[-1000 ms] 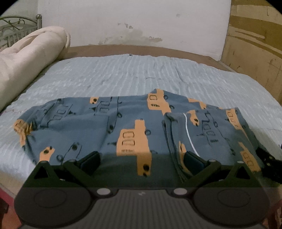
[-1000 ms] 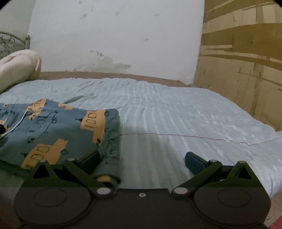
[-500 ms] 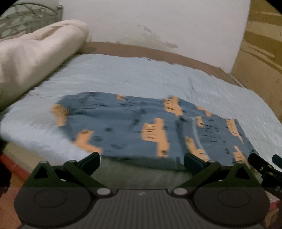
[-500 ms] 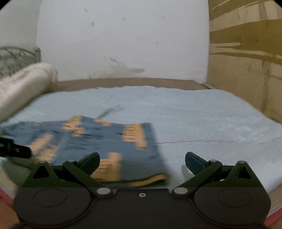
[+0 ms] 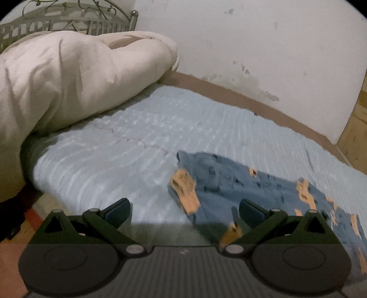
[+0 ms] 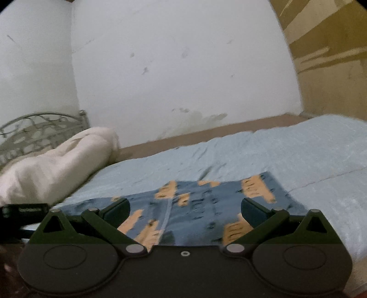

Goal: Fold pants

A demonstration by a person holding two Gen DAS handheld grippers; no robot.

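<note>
The blue pants [image 5: 263, 190] with orange car prints lie flat on the light blue bedsheet [image 5: 142, 142], near the bed's front edge. In the left wrist view they lie right of centre, their left end just ahead of my open, empty left gripper [image 5: 183, 209]. In the right wrist view the pants [image 6: 206, 201] lie straight ahead of my open, empty right gripper [image 6: 184, 209], whose jaws stand wide apart at the near edge of the cloth. Both views are blurred.
A rolled cream duvet [image 5: 68, 87] lies along the left side of the bed before a metal headboard [image 5: 68, 18]. A white wall [image 6: 183, 68] stands behind, and a wooden panel [image 6: 332, 57] on the right. The other gripper shows dark at the left edge [image 6: 23, 209].
Both grippers have swung to the left. The left view now faces the duvet and the pants' left end. The right view now faces the pants head-on. Both stay open.
</note>
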